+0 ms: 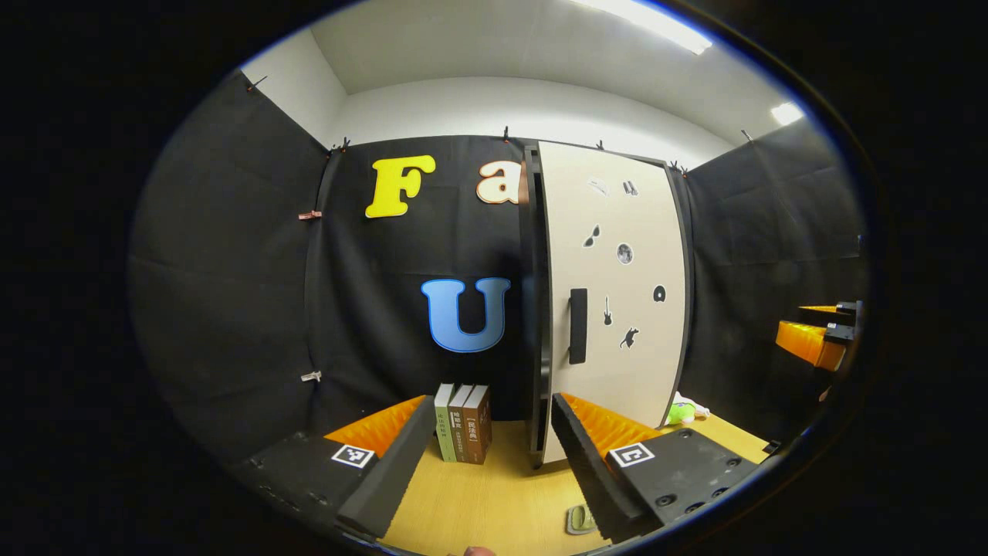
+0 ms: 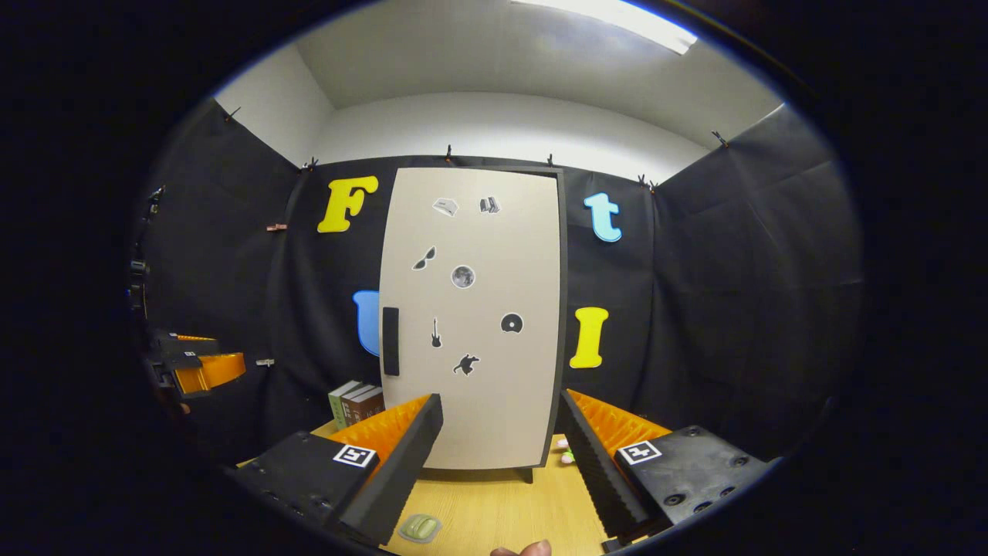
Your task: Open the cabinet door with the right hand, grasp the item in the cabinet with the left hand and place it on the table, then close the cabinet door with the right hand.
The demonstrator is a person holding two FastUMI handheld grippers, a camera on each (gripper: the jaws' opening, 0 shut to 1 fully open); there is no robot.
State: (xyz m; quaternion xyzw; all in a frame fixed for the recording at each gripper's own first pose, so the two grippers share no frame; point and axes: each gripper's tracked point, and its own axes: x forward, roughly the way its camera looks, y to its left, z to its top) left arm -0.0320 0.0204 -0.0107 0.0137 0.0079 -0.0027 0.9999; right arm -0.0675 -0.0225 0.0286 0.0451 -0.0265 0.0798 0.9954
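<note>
both claws, left claw (image 1: 486, 455) and right claw (image 2: 502, 455), gape wide, empty, short of shut cabinet door (image 2: 475, 316).

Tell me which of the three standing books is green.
The leftmost book, farthest from the cabinet. Its spine is green; the other two books beside it are brown.

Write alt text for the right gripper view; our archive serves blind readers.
A closed beige cabinet door with a dark handle stands on a wooden table, ahead of the open right gripper. Books stand left of the cabinet.
</note>
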